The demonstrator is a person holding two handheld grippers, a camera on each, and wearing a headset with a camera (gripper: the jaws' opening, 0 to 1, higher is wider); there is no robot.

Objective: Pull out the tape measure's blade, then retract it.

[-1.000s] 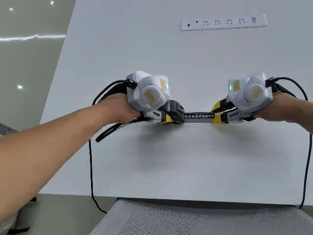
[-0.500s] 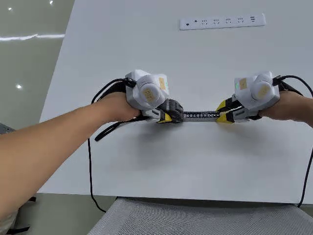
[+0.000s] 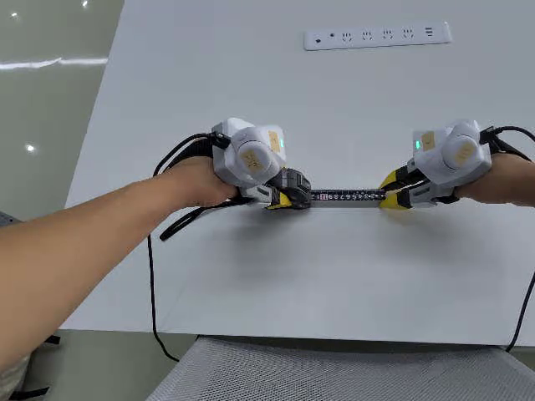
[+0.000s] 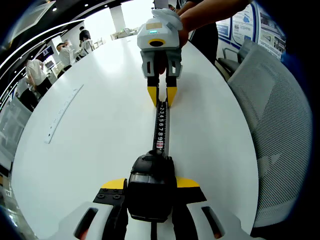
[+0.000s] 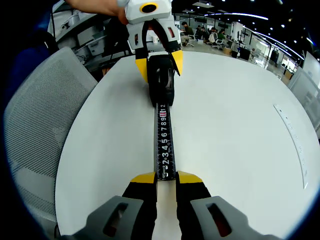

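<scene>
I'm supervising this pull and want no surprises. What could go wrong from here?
1. The right gripper pinches only the very end of the blade. If that thin grip slips, the blade would likely snap back into the case.
2. The left gripper clamps the case by its sides. A harder or off-line pull might twist it or drag it loose from the jaws.

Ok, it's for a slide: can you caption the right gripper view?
Right tongs grip the end of the blade, drawn from the black case held by the left tongs, over a white table.
</scene>
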